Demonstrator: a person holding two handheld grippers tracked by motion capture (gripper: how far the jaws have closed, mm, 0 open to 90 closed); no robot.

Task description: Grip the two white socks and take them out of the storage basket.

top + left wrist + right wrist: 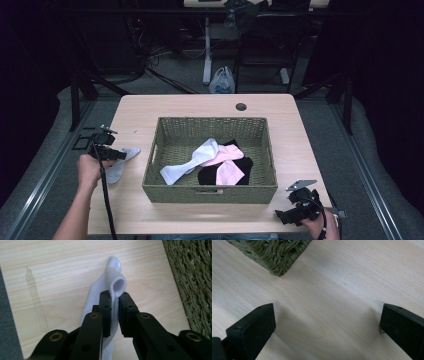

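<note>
A pale grey sock (121,162) lies on the table to the left of the woven basket (210,194). My left gripper (121,154) is shut on it; in the left gripper view the sock (112,293) is pinched between the black pads (105,307), its folded end curling up above them and the rest trailing to the tabletop. Inside the basket lie a white sock (192,160), a pink sock (226,165) and a black one (241,165). My right gripper (281,216) rests at the table's front right corner, jaws wide apart over bare wood (327,322).
The basket's corner (277,257) sits just beyond the right gripper. The basket's side wall (192,280) runs along the right of the left gripper view. A round cable hole (241,106) is at the table's far edge. A cable (106,200) trails from the left gripper.
</note>
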